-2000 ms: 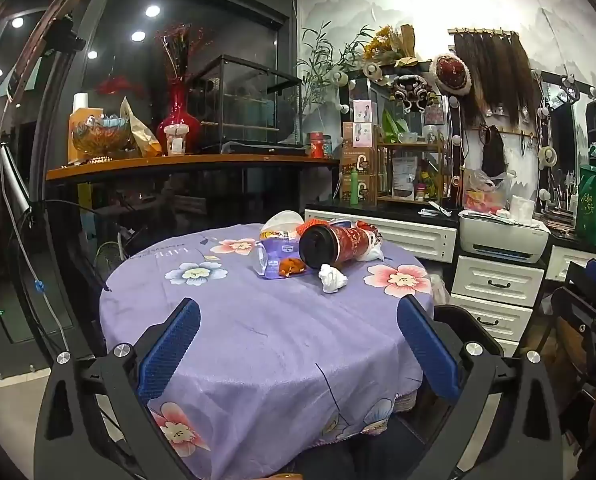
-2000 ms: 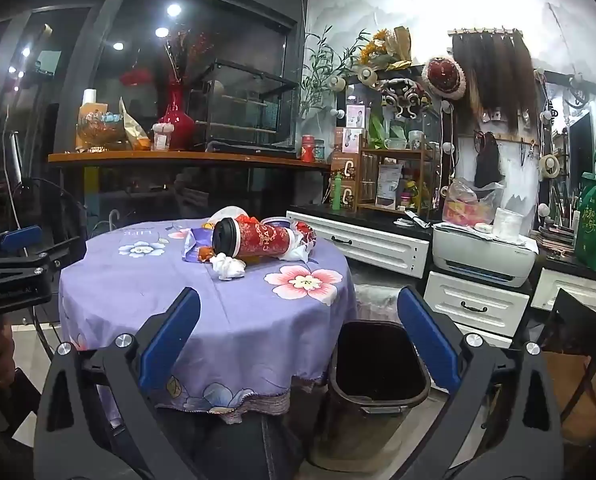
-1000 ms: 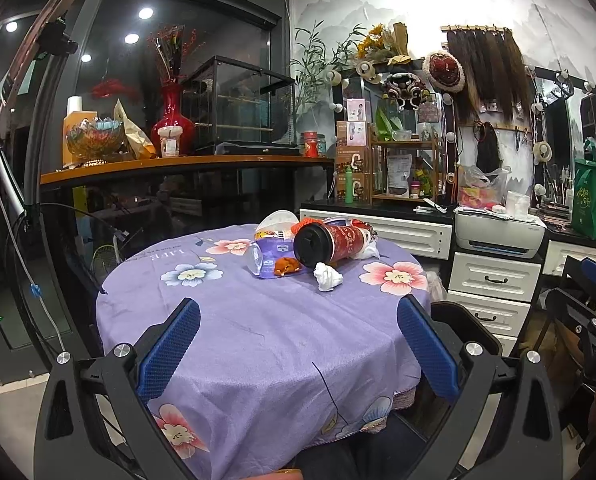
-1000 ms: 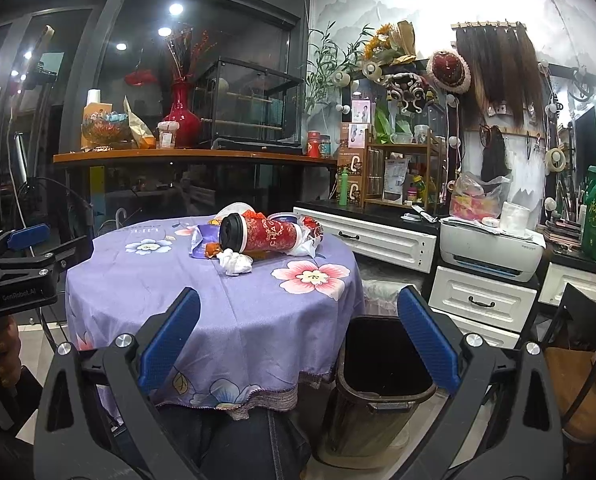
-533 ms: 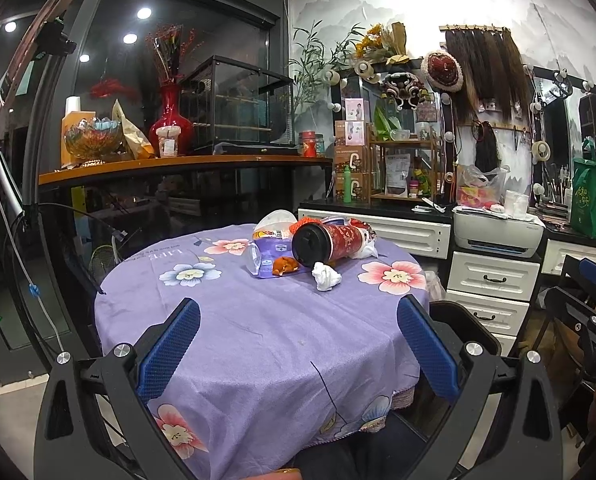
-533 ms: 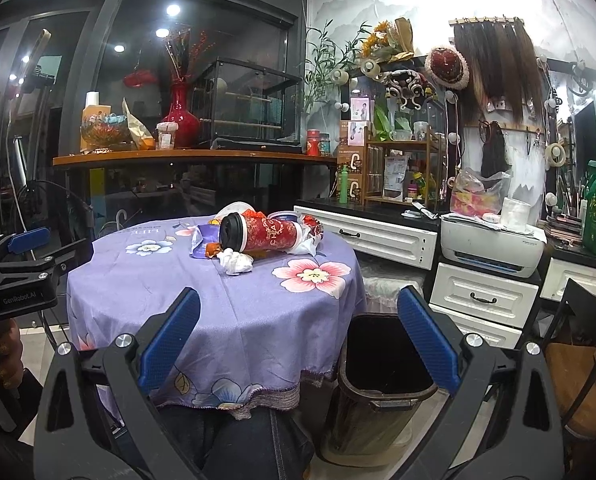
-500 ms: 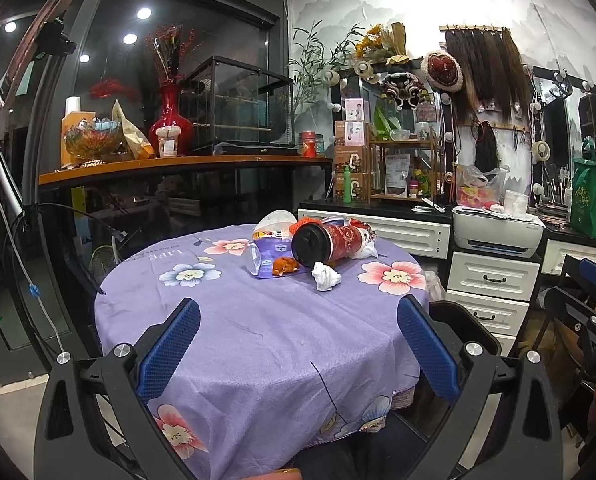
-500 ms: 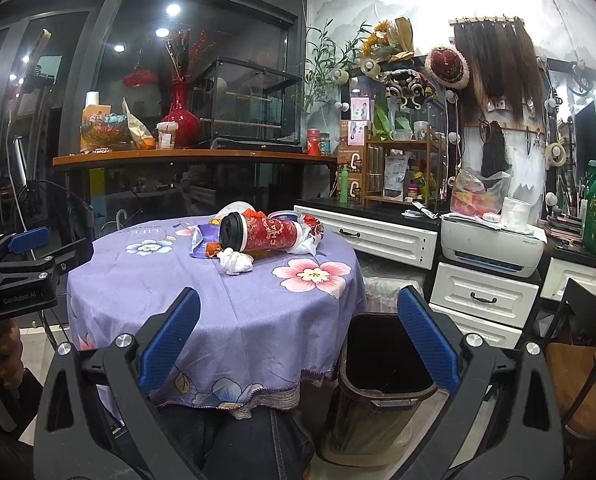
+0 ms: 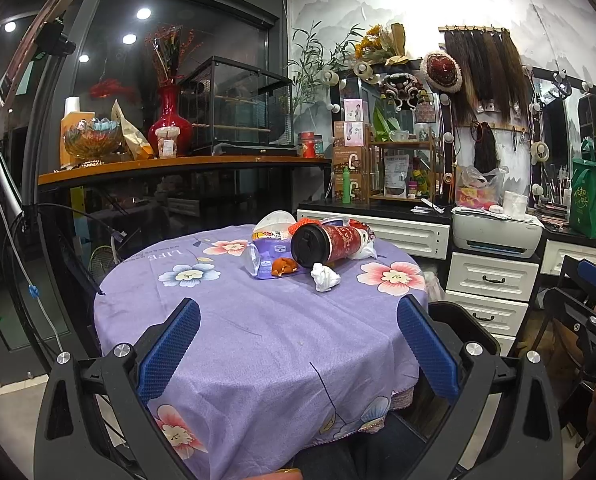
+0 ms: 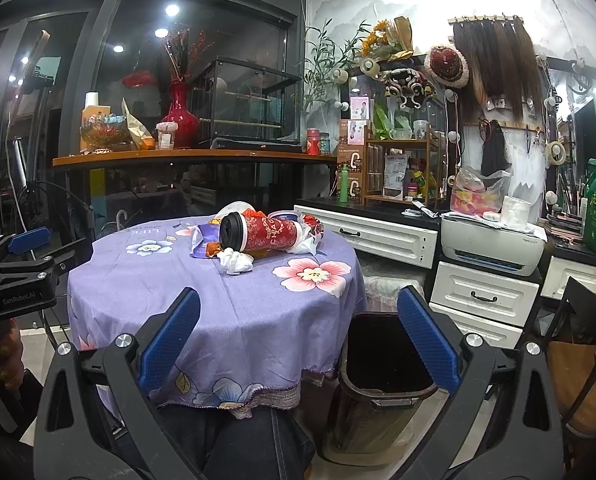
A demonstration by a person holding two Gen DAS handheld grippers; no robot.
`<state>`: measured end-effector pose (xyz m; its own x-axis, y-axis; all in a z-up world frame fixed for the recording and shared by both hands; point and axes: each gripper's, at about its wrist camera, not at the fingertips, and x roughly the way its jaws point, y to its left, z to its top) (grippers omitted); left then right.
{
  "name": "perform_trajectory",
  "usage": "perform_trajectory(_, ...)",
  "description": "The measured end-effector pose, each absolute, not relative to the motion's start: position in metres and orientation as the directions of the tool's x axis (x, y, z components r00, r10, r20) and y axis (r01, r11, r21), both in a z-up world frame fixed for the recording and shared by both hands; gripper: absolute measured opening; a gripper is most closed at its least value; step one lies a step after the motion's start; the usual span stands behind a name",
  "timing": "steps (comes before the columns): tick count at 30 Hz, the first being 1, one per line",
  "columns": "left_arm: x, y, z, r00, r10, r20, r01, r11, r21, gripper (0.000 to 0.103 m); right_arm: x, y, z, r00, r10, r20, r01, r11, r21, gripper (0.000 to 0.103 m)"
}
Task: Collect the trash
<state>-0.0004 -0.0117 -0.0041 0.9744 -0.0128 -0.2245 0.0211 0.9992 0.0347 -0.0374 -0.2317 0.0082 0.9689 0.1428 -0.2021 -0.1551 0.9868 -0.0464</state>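
A heap of trash lies at the far side of the round table [image 9: 234, 344]: a red paper cup with a black lid [image 9: 326, 245] on its side, a crumpled white tissue [image 9: 324, 277], a purple wrapper [image 9: 266, 259] and a white lid [image 9: 274, 221]. The same cup [image 10: 262, 233] and tissue [image 10: 234, 261] show in the right wrist view. My left gripper [image 9: 298, 346] is open over the near part of the table, well short of the heap. Off the table's near right edge, my right gripper [image 10: 298, 346] is open too, holding nothing. A dark trash bin [image 10: 381, 364] stands on the floor right of the table.
White drawers [image 10: 485, 296] with a printer [image 10: 493, 245] on top stand behind the bin. A long wooden shelf [image 9: 170, 163] with a red vase runs behind the table. A dark chair [image 10: 577, 340] is at the right. The person's legs [image 10: 234, 440] are under the table's near edge.
Both views have shifted only slightly; the right gripper drifted a little to the left toward the table. The trash has not moved and both grippers stay open.
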Motion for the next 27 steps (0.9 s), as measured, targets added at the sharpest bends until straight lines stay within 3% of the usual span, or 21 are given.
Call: perform_trajectory(27, -0.0022, -0.0154, -0.0036, 0.974, -0.014, -0.224, 0.022, 0.999, 0.033, 0.098, -0.0363, -0.2336, 0.0077, 0.966, 0.145, -0.215, -0.158, 0.987, -0.042, 0.098)
